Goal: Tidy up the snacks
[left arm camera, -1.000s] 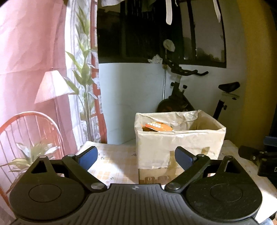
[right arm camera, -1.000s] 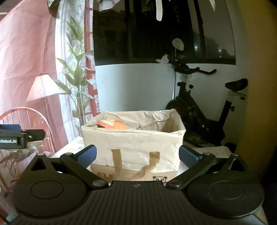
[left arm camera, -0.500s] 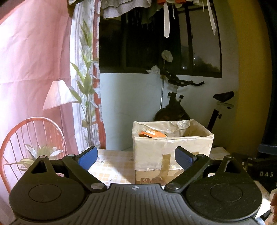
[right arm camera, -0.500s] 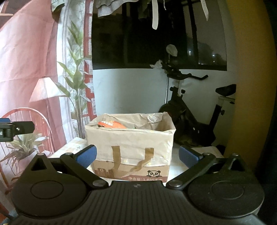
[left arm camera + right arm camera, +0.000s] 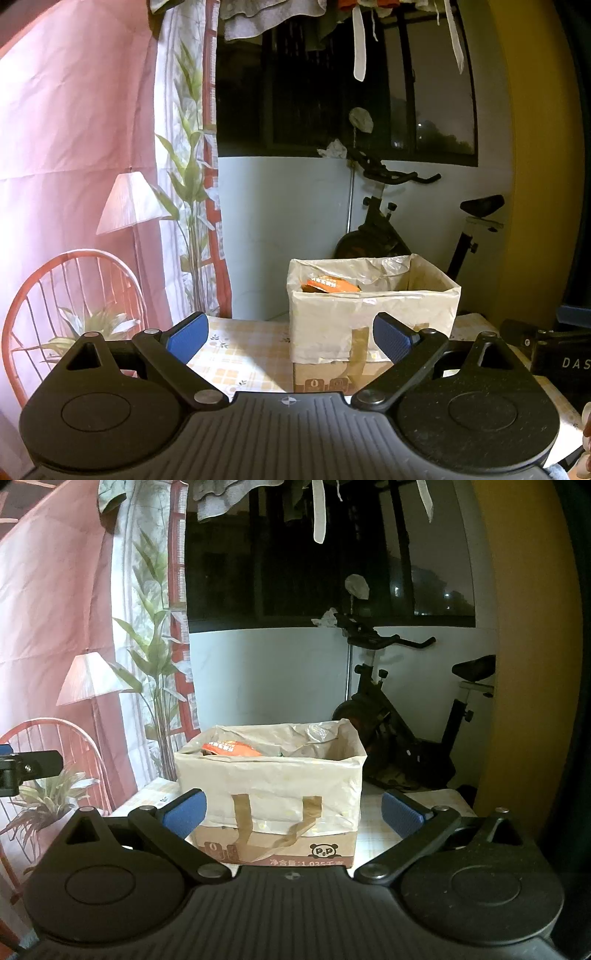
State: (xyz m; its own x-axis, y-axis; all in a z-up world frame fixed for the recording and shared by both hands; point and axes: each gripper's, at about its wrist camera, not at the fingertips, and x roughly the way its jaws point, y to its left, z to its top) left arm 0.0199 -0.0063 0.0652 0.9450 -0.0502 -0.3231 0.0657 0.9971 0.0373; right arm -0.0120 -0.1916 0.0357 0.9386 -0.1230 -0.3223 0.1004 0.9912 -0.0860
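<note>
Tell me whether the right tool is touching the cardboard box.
Apart. The right wrist view shows the right tool open and empty, its fingertips short of the cardboard box.

Left gripper [image 5: 290, 338] and right gripper [image 5: 293, 814] level, blue-padded fingers [image 5: 186, 336] spread wide, nothing between.

Table [image 5: 255, 365] covered by a pale checked cloth with small floral motifs, occupying the lower centre of both views. Directly on it, right of centre in the left wrist view and at centre in the right wrist view, stands a cardboard box [image 5: 273, 794] lined with crinkled pale plastic, brown tape strips on its front face.
</note>
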